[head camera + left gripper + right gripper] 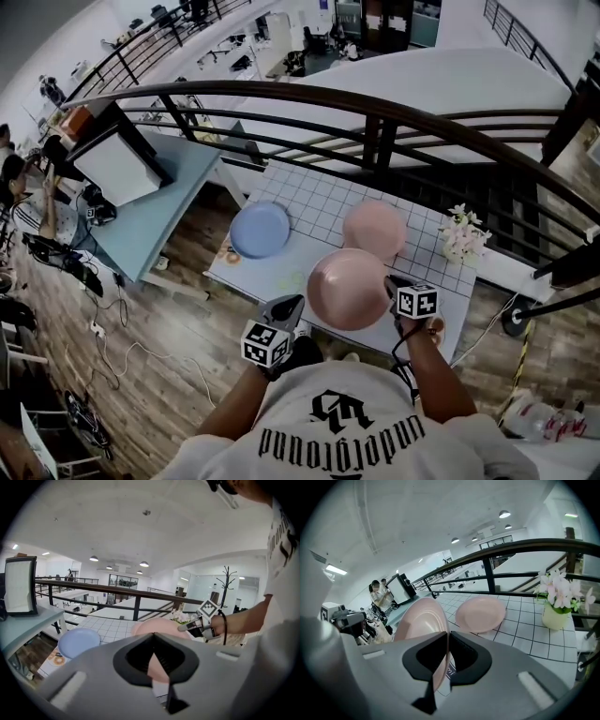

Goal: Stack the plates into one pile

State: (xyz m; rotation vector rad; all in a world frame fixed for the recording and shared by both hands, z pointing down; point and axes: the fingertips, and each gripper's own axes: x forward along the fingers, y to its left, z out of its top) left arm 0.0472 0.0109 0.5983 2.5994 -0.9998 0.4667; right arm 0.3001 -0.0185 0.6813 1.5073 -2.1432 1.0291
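My right gripper (390, 287) (446, 635) is shut on the near rim of a large pink plate (348, 289) (421, 623), which is held tilted above the white gridded table (309, 202). A smaller pink plate (374, 229) (481, 613) lies flat on the table just beyond it. At the table's left lies a blue plate (260, 229) (78, 641). My left gripper (287, 307) (153, 637) hovers at the table's near edge, left of the held plate (159, 624), with its jaws together on nothing.
A vase of pale flowers (462, 235) (556, 606) stands at the table's right end. A dark curved railing (375, 103) runs behind the table. A blue-grey desk (159, 202) with a monitor stands to the left. People sit at the far left.
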